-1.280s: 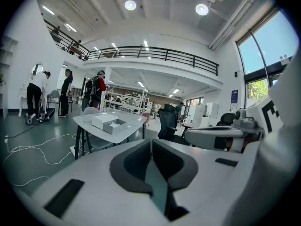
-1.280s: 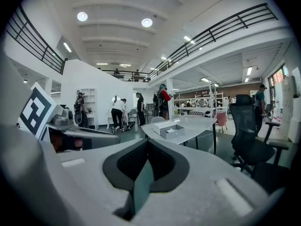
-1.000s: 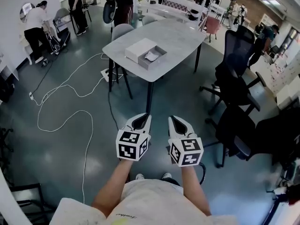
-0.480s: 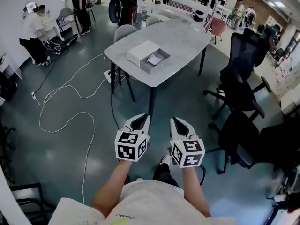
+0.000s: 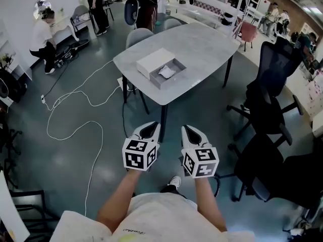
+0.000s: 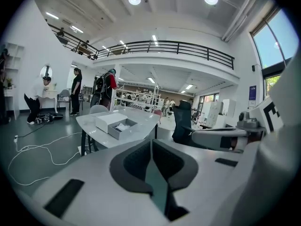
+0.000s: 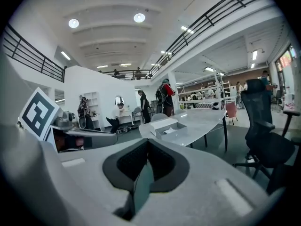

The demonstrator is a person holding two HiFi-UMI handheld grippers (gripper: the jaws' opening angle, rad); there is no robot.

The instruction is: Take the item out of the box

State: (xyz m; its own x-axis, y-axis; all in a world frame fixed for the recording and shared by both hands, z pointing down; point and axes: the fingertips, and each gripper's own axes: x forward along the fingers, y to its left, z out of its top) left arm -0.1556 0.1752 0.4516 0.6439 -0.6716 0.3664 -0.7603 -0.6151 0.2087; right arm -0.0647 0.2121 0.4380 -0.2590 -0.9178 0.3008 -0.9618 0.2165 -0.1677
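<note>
An open box lies on the grey table, well ahead of both grippers. Its white lid rests beside the grey tray, which holds a small white item. The box also shows in the left gripper view and in the right gripper view, small and far off. My left gripper and right gripper are held side by side over the floor, short of the table. Both are shut with nothing between the jaws.
White cables loop across the floor on the left. Black office chairs stand to the right of the table, and a grey chair behind it. People stand and crouch at the far left and at the back.
The table and box have drawn a little closer and lower in the head view as the person walks forward. Both grippers stay shut and keep their pose.
</note>
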